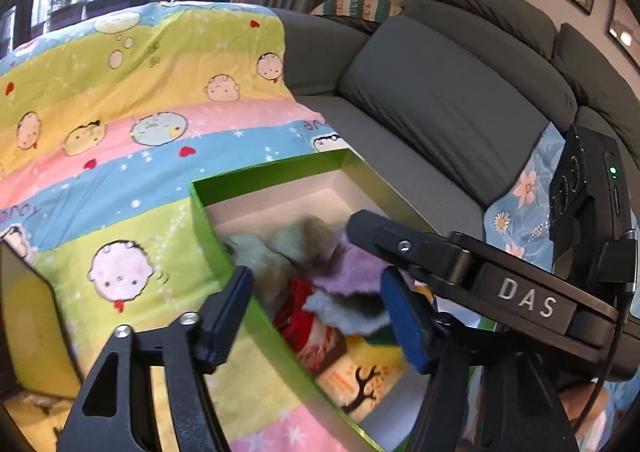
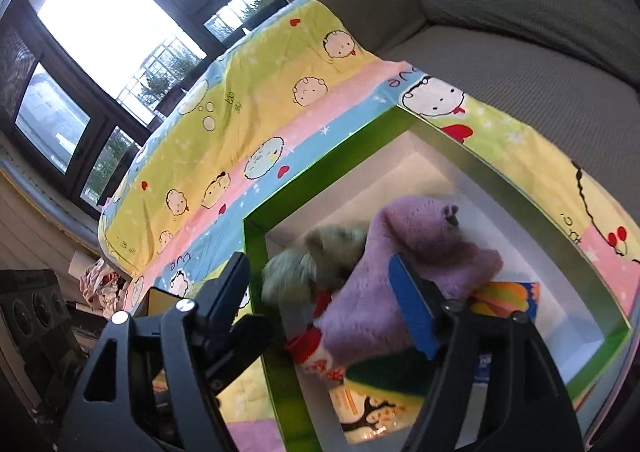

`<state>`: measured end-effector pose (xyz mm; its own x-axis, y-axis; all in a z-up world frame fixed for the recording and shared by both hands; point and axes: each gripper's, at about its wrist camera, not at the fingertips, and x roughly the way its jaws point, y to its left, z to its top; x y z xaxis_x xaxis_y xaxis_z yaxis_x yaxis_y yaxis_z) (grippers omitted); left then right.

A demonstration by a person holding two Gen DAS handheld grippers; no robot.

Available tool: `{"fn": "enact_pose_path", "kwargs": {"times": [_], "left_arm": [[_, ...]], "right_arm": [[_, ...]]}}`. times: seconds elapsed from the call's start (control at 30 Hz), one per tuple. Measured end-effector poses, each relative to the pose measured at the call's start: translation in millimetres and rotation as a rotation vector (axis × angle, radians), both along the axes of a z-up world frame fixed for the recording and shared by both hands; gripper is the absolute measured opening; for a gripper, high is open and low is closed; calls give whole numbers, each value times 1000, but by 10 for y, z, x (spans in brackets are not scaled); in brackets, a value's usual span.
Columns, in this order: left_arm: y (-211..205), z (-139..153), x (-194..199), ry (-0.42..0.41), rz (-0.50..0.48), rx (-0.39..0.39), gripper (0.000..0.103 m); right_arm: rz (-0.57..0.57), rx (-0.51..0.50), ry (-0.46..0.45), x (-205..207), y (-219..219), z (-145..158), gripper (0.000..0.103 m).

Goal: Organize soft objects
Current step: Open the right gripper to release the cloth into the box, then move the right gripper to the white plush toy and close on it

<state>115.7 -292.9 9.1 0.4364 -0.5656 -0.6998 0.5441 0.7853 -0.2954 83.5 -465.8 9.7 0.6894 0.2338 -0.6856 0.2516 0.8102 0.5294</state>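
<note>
A: Left wrist view: how far along are we?

B: Reading from the left, the green box [image 1: 280, 188] is sitting on the cartoon blanket [image 1: 120, 140], already holding the pale green plush [image 1: 276, 248], a red piece [image 1: 298, 312] and the purple sock [image 1: 352, 268]. Both the left tool [image 1: 316, 316] and right tool [image 2: 320, 300] are standing released, gripping nothing.

A: And what is left?

B: I am seeing nothing loose outside the box. The purple sock is lying across the box, its long axis running diagonally, toe toward the box's far corner.
</note>
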Motion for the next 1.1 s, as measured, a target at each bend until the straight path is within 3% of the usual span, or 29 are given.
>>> {"fn": "enact_pose_path", "kwargs": {"times": [0.1, 0.27, 0.6, 0.83, 1.03, 1.1], "left_arm": [[120, 51, -72, -9, 25, 13, 77], [392, 82, -203, -6, 78, 17, 77], [1222, 228, -681, -27, 243, -9, 77], [2136, 290, -1173, -51, 499, -15, 77], [3025, 19, -1532, 16, 790, 33, 77], [3241, -84, -1618, 48, 837, 23, 77]], "right_arm": [[15, -46, -5, -70, 38, 73, 87], [1, -77, 1, -167, 91, 125, 95], [30, -155, -1, -308, 379, 256, 97], [74, -213, -65, -470, 616, 493, 102], [264, -180, -142, -479, 1153, 633, 102], [318, -171, -159, -470, 1380, 666, 102]]}}
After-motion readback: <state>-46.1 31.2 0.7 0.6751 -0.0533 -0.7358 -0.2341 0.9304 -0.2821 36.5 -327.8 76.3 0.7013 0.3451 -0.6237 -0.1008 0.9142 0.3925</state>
